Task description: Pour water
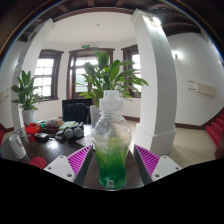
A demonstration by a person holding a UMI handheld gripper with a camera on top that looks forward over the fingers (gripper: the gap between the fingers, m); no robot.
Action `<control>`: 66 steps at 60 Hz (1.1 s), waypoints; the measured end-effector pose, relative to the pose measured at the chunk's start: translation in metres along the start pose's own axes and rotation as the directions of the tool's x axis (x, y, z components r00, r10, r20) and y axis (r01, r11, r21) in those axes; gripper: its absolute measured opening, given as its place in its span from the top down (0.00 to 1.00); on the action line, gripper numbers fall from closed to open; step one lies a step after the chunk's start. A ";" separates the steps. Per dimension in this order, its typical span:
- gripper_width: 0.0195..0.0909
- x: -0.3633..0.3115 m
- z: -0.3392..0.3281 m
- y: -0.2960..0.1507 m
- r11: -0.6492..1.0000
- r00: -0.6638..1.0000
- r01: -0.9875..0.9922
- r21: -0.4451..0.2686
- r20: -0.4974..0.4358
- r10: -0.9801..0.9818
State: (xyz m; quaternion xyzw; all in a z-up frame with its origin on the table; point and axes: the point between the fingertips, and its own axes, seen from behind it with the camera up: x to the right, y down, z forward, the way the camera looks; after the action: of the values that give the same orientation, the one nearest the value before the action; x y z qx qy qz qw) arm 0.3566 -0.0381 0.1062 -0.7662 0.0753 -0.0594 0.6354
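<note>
Bottle (112, 150) upright, clamped in level tool (113, 160)

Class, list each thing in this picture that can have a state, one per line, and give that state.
Bottle: upright, cap on, green liquid in its lower part, standing between the fingers.
Gripper: fingers close about the bottle; whether the pads press on it cannot be told.
Monitor: screen dark.
Potted plant: upright behind the bottle.

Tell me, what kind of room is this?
Probably an office or lounge. Behind the bottle held between the fingers stands a dark table with a monitor, leafy potted plants and tall windows.
</note>
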 end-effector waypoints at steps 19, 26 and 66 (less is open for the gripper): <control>0.72 -0.003 0.019 -0.009 0.997 0.999 0.030 0.077 -0.021 -0.029; 0.85 0.003 0.019 -0.009 0.997 0.999 0.023 0.073 -0.041 -0.020; 0.85 -0.227 0.009 -0.084 0.256 0.274 0.955 0.149 -0.124 -0.954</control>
State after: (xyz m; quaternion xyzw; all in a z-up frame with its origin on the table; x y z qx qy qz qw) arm 0.1392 0.0288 0.1882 -0.5905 -0.4049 -0.4404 0.5417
